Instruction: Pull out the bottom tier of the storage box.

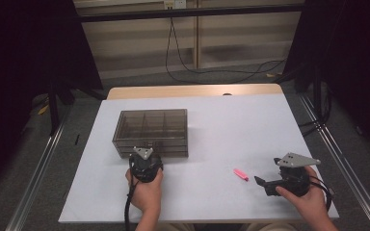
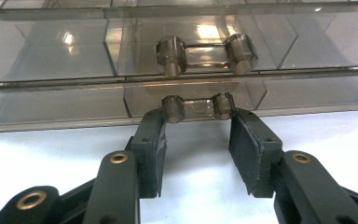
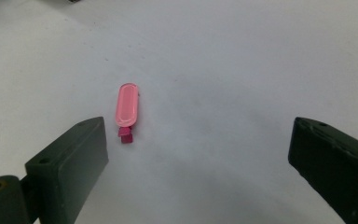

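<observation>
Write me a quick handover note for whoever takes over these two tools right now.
Left tool: jaws either side of the lower drawer handle of the smoky drawer box, tips at its posts; I cannot tell if they pinch it firmly.
Right tool: open, holding nothing, aimed at the pink piece.
Things: the box stands on the white table with its drawers closed; the pink piece lies flat on the table, apart from the box.
Done: left tool lined up on the handle.
Left, probably: pull the lower drawer open, pick up the pink piece, put it inside.
</observation>
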`<act>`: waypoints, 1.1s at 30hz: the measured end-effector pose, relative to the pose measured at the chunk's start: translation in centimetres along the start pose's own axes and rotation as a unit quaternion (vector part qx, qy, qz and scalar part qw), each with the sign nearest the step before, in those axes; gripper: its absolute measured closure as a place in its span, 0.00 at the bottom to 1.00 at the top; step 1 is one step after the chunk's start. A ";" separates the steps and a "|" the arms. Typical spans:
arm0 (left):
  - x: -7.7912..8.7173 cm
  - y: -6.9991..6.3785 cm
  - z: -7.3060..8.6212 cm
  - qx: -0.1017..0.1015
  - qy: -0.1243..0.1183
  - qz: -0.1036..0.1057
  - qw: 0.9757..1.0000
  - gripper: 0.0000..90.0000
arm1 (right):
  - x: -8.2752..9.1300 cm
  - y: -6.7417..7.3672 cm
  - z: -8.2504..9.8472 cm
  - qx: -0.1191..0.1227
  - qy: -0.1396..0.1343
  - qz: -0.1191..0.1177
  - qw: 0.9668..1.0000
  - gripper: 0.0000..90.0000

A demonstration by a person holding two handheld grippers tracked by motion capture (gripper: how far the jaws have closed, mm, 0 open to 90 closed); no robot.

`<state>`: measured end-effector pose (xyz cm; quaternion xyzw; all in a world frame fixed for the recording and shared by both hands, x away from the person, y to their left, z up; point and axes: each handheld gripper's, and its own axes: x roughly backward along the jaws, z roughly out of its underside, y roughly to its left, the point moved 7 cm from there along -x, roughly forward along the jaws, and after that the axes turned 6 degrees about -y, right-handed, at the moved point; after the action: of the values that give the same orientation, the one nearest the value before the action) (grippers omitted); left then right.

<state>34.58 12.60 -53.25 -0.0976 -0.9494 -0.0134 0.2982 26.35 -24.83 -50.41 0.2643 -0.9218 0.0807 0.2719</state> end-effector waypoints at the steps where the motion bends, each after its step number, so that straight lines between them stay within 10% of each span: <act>1: 0.1 0.0 0.0 -0.001 -0.001 0.000 1.000 0.63 | 0.0 0.0 0.0 -0.001 0.000 0.001 1.000 0.05; 33: 1.4 0.0 0.8 0.004 -0.008 0.012 1.000 0.63 | -0.2 0.0 0.0 0.004 0.004 0.001 1.000 0.05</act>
<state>32.98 12.89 -53.05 -0.1081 -0.9506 -0.0053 0.2909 26.43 -24.72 -50.55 0.2645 -0.9206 0.0855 0.2742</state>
